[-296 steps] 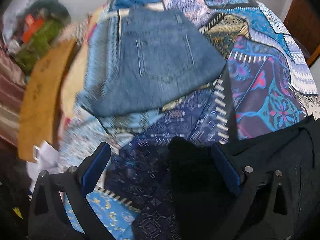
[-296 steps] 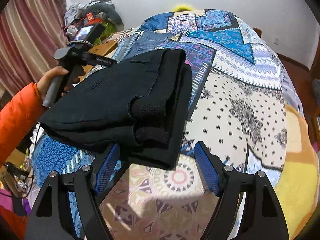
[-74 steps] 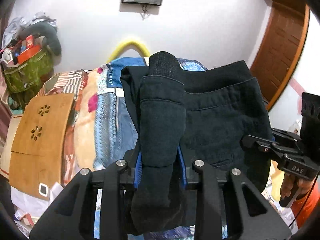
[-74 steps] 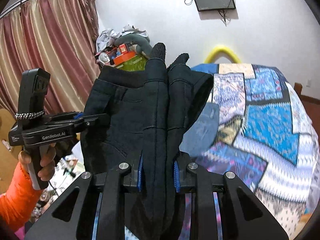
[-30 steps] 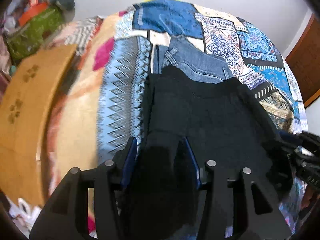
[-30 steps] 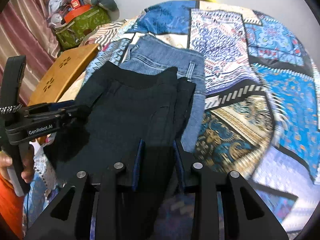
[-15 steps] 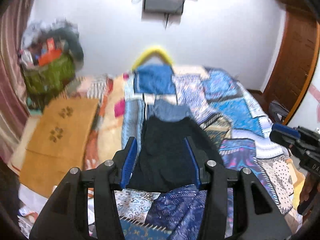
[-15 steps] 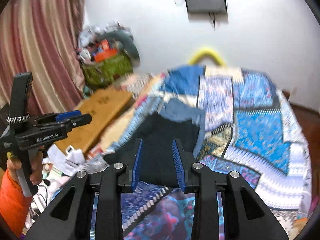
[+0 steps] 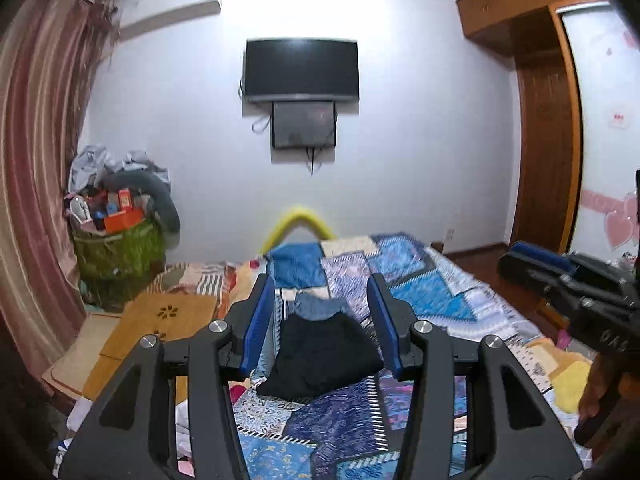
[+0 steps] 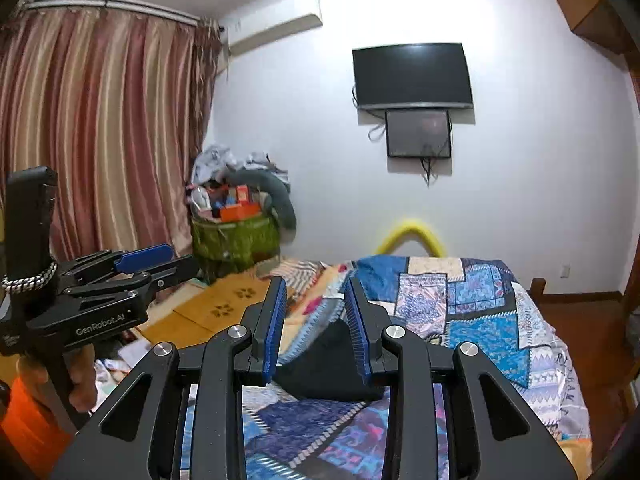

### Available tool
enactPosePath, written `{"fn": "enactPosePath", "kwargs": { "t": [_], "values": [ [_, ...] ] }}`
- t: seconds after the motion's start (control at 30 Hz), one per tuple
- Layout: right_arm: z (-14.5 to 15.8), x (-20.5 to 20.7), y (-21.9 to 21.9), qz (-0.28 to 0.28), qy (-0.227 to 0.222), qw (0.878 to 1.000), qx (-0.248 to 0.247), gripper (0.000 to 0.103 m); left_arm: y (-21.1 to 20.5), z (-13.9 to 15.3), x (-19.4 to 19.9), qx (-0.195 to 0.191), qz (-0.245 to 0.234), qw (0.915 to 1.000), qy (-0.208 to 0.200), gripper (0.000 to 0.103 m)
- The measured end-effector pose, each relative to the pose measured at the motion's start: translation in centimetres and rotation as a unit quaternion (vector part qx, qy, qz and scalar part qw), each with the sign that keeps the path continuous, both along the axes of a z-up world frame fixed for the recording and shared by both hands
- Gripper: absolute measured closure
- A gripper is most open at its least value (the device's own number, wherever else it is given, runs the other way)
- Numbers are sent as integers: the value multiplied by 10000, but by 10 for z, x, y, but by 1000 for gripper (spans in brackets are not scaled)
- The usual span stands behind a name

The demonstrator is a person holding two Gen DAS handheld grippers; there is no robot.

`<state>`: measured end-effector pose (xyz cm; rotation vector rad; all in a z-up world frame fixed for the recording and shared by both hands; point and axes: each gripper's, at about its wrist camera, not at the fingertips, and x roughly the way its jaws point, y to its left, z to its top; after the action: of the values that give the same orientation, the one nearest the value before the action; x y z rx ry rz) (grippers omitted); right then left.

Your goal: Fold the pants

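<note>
The folded black pants (image 9: 320, 354) lie on the patterned bedspread (image 9: 420, 292), on top of folded blue jeans (image 9: 318, 305) whose far edge shows beyond them. They also show in the right wrist view (image 10: 320, 372). My left gripper (image 9: 322, 320) is open and empty, held well back and above the bed. My right gripper (image 10: 315, 326) is open and empty, also held back from the pants. Each gripper shows in the other's view: the left one (image 10: 154, 264) and the right one (image 9: 532, 258).
A wooden board (image 9: 160, 320) lies at the bed's left side. A green basket (image 9: 120, 260) piled with clutter stands by the striped curtain (image 10: 100, 140). A TV (image 9: 302, 70) hangs on the far wall. A wooden door frame (image 9: 552, 140) is at the right.
Both grippers let go of the black pants, which now lie on the jeans. Both have pulled back and tilted up, so the far wall is in view.
</note>
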<state>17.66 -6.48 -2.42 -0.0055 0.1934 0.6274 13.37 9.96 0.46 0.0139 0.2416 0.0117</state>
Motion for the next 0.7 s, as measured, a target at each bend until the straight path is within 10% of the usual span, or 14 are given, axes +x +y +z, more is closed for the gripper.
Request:
{"fn": "enactPosePath", "kwargs": {
  "t": [0.4,0.7],
  "values": [
    [4,-37,-12,-328,-200,9988,300,17,-7,3,-64,-118,202,9990,-389,4],
    [3,-51,-22,-564,-250,9975,350,0,-13,3,-79,-135,195,9989,-402,0]
  ]
}}
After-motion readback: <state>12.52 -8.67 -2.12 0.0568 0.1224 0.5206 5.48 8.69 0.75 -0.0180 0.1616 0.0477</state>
